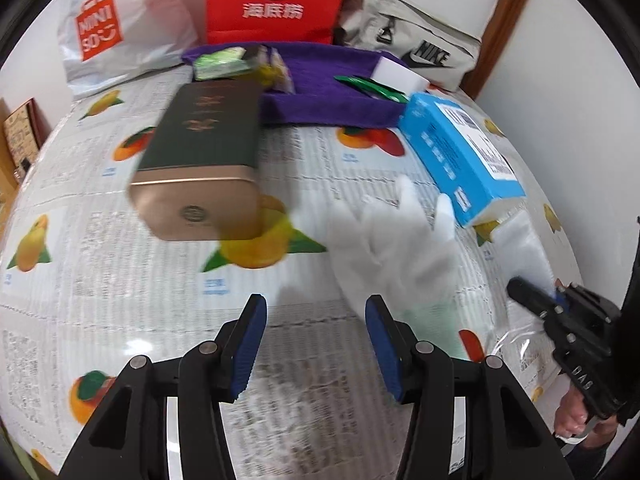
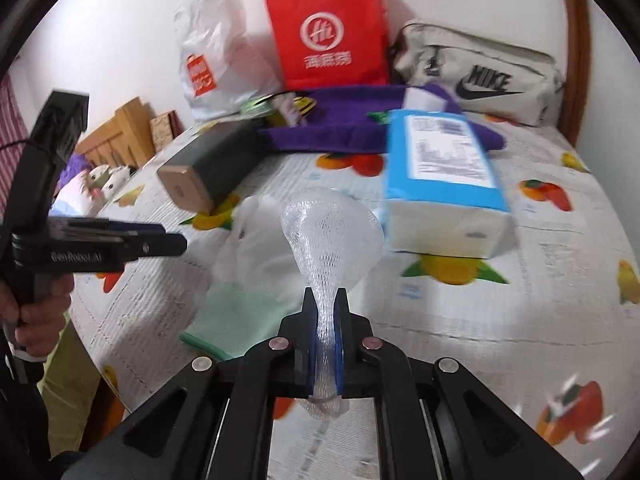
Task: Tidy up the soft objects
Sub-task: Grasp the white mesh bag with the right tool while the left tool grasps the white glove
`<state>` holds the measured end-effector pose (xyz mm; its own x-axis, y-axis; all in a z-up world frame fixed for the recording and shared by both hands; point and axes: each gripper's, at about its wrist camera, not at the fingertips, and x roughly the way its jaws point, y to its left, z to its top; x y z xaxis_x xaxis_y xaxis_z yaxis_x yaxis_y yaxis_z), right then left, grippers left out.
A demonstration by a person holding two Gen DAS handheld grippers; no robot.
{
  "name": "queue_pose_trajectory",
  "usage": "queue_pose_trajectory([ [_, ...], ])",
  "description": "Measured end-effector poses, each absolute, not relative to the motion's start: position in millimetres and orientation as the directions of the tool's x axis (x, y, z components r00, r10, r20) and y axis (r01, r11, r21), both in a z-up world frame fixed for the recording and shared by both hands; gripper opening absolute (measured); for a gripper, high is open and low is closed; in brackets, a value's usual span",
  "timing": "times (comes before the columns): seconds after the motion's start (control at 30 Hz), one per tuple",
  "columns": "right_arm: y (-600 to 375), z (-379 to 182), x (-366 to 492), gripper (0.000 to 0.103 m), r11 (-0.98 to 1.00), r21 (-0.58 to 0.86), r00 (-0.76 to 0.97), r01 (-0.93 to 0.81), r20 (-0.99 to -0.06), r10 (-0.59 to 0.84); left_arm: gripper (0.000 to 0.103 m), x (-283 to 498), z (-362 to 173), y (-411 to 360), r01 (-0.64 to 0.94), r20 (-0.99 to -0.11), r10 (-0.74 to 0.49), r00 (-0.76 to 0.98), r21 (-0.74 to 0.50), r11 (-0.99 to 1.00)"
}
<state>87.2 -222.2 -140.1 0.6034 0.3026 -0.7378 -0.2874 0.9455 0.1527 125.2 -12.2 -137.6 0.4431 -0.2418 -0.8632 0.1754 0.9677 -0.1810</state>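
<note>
Both views motion-blurred, print on the tablecloth (image 2: pixel 500 320) unreadable. Landmark: blue tissue pack (image 2: pixel 444 176). One white foam net sleeve (image 2: pixel 332 232) just in front of the pack, lifted off the table, its narrow end pinched tight in the right gripper (image 2: pixel 325 332); its lower end bunched under the jaws. One white glove (image 1: pixel 396 248) left of the pack, flat on the cloth, its green cuff (image 2: pixel 236 316) partly hidden by the gripper. Left gripper (image 1: pixel 316 344) hangs above the table near the glove, jaws apart, nothing between them. One dark box with gold cap (image 1: pixel 200 160) farther left of the pack. Behind the pack: one purple cloth (image 1: pixel 332 96), one red bag (image 2: pixel 328 36), one white plastic bag (image 2: pixel 212 48), one grey pouch (image 2: pixel 480 72). Small items on the cloth too blurred to count.
</note>
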Motion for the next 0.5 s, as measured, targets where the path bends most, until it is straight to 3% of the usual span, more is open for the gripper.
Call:
queue_pose_trajectory([
  [0.13,-245,-144,85,0.007,0.965,0.120,0.616,-0.234,-0.749,0.242,0.049,131,-143,-31,0.206,-0.861,-0.287,0.421,-0.217,0.954],
  [0.33,-267,-163,87,0.007,0.969,0.153,0.592,-0.192,-0.770,0.239,0.064,142,-148,-61,0.251,-0.857,-0.320,0.403,-0.233,0.940],
  [0.5,-270,-176,90,0.007,0.965,0.175,0.576,-0.195,-0.776,0.257,0.080,147,-159,-81,0.260,-0.870,-0.268,0.414,-0.169,0.951],
])
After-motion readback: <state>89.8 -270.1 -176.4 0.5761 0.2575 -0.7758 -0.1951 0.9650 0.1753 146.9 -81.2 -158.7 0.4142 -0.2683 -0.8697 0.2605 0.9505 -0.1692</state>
